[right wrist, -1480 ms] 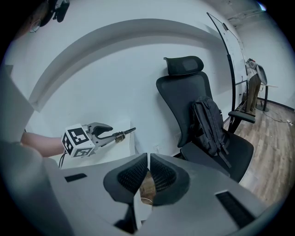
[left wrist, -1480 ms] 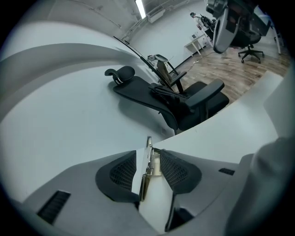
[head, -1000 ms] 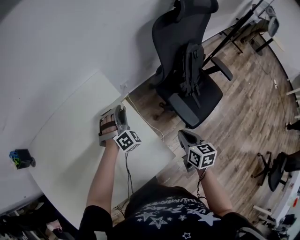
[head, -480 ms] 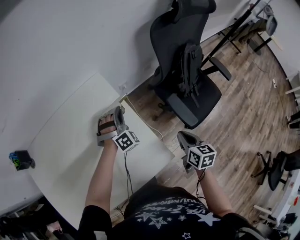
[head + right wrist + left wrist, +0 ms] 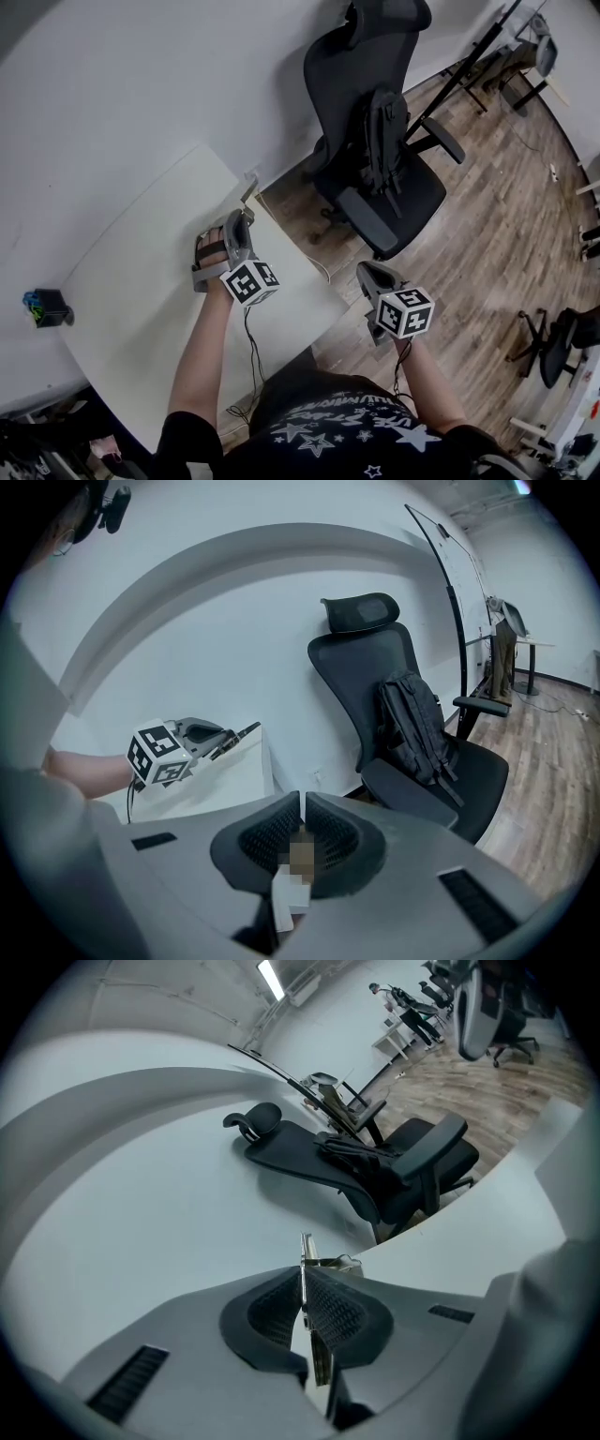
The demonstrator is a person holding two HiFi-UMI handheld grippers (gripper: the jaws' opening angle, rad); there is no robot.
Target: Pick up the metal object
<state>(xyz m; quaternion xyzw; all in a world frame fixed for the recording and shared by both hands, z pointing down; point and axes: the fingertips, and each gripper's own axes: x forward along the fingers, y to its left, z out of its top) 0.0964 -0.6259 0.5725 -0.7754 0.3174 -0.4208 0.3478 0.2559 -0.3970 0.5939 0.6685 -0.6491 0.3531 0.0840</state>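
Note:
A thin flat metal object [image 5: 248, 194] sticks out of my left gripper [image 5: 241, 221] over the far right corner of the white table [image 5: 141, 281]. In the left gripper view the metal object [image 5: 306, 1258] stands edge-on between the ribbed pads [image 5: 333, 1312], and the jaws are closing tight on it. The right gripper view shows my left gripper [image 5: 208, 738] from the side, with the metal object [image 5: 242, 735] pointing out of it. My right gripper [image 5: 368, 274] hangs past the table's right edge, over the floor, its jaws [image 5: 302, 808] shut with the pads together.
A black office chair [image 5: 375, 141] with a backpack [image 5: 382, 131] on its seat stands just beyond the table corner. A cable [image 5: 292, 242] hangs off the table's right edge. A small black box [image 5: 44, 307] sits at the table's far left. Wooden floor lies to the right.
The left gripper's jaws have closed on the metal object at the table corner, and it now sticks out beyond the fingertips. The right gripper has stayed in place.

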